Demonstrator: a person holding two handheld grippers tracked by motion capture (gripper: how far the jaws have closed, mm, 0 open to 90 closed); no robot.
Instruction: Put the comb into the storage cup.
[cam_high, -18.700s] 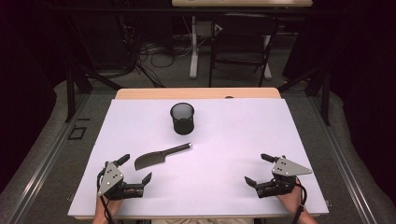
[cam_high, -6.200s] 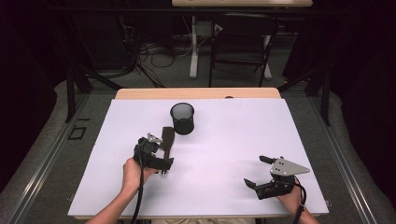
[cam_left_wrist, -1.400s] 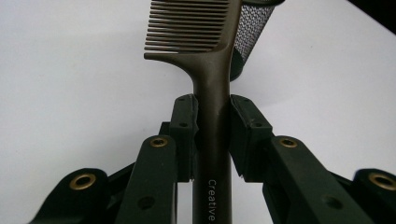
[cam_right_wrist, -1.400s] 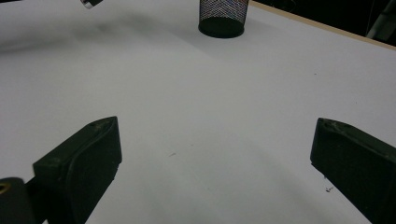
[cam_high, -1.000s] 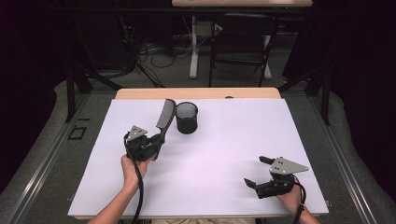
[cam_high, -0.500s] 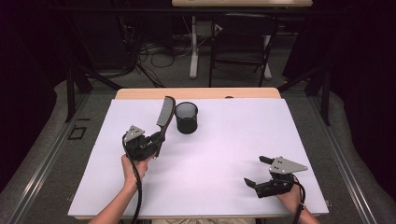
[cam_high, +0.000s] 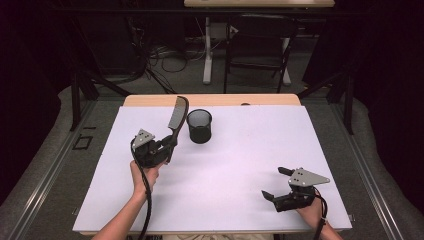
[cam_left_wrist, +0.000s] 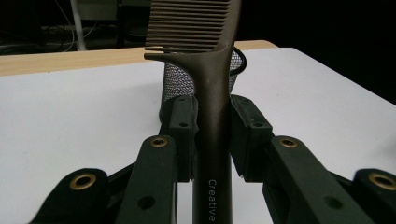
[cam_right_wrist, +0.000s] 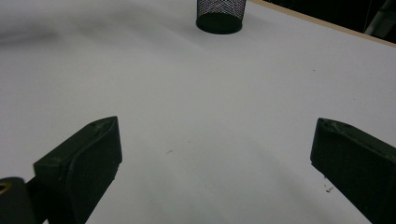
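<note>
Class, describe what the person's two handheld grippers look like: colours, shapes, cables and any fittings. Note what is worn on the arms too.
Both the left gripper and the right gripper are black two-jaw tools, each topped by a grey three-cornered plate. A black cable trails from each toward the person. In the left gripper view the linkage arms carry brass-coloured eyelets and small screws. The forearms are bare; no sleeves show.

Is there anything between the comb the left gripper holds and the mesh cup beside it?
Nothing visible. The left gripper is shut on the comb by its handle, teeth end raised, just left of the mesh cup. The cup's mouth is open and the white table between them is bare. The right gripper rests open far off.
</note>
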